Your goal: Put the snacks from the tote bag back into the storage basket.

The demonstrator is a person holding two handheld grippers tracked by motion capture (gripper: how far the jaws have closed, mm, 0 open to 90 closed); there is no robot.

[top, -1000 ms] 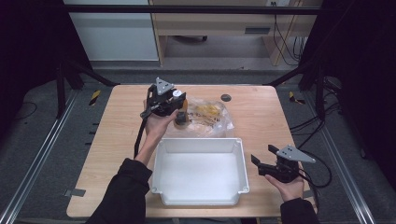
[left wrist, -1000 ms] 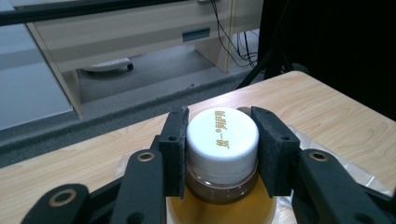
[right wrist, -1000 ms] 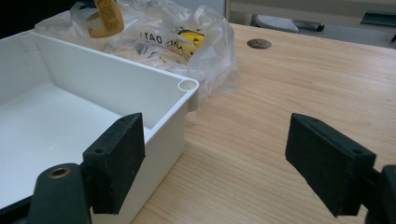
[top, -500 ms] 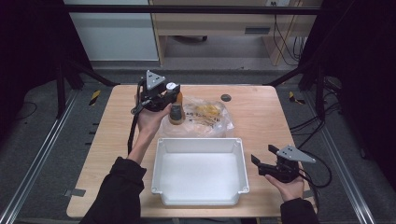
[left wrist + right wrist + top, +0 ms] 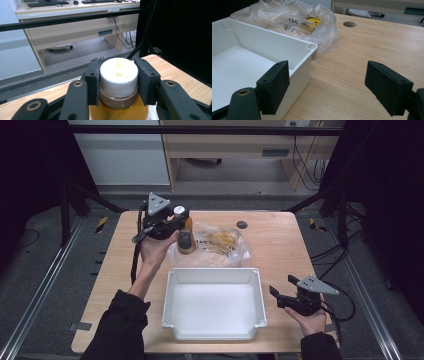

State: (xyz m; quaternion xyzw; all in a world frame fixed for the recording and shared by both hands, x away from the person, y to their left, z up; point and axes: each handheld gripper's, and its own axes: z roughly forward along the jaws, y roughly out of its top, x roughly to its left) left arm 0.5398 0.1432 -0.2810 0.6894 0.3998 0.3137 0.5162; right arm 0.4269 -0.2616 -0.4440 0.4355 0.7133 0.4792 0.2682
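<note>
An amber bottle (image 5: 186, 239) with a white cap (image 5: 118, 70) hangs above the table's back left, over the edge of a clear plastic bag (image 5: 220, 245). My left gripper (image 5: 176, 222) is shut on its neck just under the cap, the pads (image 5: 93, 80) pressing both sides. A white tray (image 5: 215, 270) stands empty at the front middle. My right gripper (image 5: 281, 295) rests open beside the tray's right wall (image 5: 299, 67), nothing between its jaws.
The plastic bag (image 5: 294, 20) with yellow contents lies just behind the tray. A small round hole (image 5: 242, 224) is set in the table top at the back. Bare wood stretches right of the tray. Black frame rails border the table.
My left gripper has lifted the bottle out of the bag and carried it up and slightly left. The right gripper has stayed where it was.
</note>
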